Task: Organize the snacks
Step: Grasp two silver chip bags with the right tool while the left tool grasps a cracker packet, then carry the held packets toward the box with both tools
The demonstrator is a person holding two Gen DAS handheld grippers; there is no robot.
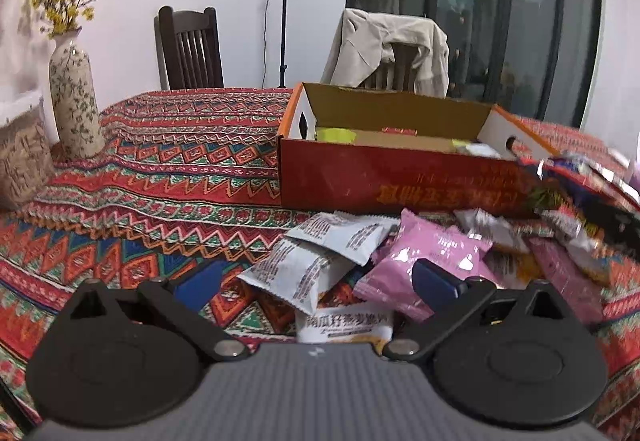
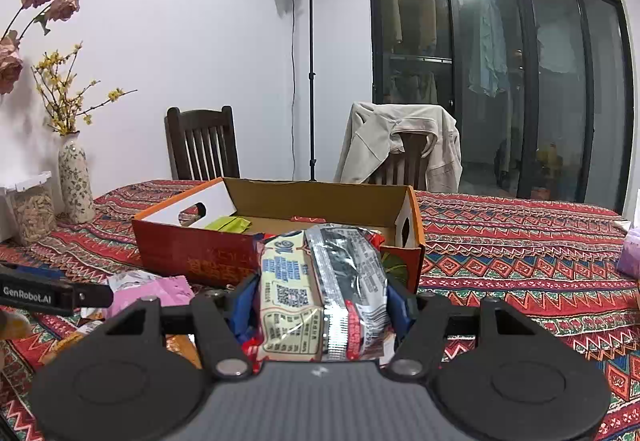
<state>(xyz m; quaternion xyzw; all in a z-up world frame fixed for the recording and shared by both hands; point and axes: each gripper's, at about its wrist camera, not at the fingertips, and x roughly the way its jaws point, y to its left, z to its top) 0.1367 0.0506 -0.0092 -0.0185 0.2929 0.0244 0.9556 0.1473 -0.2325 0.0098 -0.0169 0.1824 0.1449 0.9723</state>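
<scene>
Packets sit clamped in the right claw, just short of the open box ahead. Left claw hangs apart above the loose snack pile. A few snacks lie boxed; most, I judge, remain on the desk.

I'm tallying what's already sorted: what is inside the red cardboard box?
Inside the red cardboard box a yellow-green packet lies on the bare floor. The held snack packet hides the near right corner.
</scene>
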